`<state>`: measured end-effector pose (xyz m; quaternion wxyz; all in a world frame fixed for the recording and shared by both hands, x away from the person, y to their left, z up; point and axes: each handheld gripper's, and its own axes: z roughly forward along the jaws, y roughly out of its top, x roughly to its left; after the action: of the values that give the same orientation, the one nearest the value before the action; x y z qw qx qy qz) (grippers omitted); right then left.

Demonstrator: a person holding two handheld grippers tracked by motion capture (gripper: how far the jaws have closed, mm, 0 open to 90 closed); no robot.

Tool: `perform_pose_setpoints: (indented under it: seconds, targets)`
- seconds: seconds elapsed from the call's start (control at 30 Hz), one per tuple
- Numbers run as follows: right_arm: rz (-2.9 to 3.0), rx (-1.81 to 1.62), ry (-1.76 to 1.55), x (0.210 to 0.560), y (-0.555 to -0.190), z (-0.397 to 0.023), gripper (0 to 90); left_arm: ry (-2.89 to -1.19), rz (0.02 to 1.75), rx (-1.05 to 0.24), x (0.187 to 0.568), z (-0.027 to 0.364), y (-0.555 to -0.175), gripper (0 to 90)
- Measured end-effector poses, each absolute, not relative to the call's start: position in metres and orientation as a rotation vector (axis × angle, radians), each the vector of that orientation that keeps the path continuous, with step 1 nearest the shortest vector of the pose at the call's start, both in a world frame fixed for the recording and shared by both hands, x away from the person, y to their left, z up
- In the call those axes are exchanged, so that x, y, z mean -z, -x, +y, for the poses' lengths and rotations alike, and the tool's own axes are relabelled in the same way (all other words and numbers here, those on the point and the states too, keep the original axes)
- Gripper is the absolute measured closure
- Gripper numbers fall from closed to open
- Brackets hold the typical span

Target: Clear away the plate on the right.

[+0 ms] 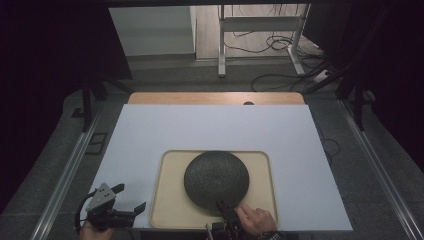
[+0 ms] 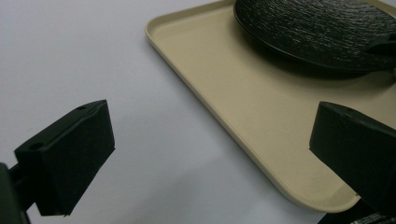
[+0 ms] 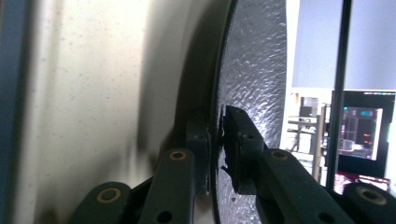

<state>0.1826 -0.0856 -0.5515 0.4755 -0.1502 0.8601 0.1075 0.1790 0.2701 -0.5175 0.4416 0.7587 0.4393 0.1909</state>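
- The high view is dim, its sides nearly black; the white-covered worktop point(image 1: 210, 125) is the brightest area.
- In the left gripper view, light is soft and even; the upturned dark textured bowl point(image 2: 317, 28) shadows the beige plastic tray point(image 2: 233, 107), and the near tool jaws look soft.
- The right gripper view is murky and grainy, with sheen on the bowl's pebbled surface and bright, blurred background.

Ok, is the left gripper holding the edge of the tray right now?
No: the left gripper is open, its jaws wide apart over the white table beside the tray, gripping nothing.
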Motion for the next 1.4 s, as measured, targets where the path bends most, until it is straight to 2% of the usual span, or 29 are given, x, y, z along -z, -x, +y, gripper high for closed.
perform_pose_setpoints:
  seconds: [0.43,0.73,0.97,1.4]
  targets:
    - [2.163,-0.284,0.321,0.546,-0.192,-0.088,75.5,-1.890,1.091,-0.476,0.518,0.270,-0.179,0.0]
    - [2.188,-0.275,0.299,0.541,-0.194,-0.089,66.1,-1.889,1.093,-0.477,0.518,0.270,-0.179,0.0]
    - [2.203,-0.280,0.278,0.535,-0.196,-0.091,55.0,-1.891,1.093,-0.478,0.518,0.270,-0.179,0.0]
    - [2.232,-0.319,0.265,0.524,-0.192,-0.094,48.0,-1.891,1.094,-0.479,0.518,0.270,-0.179,0.0]
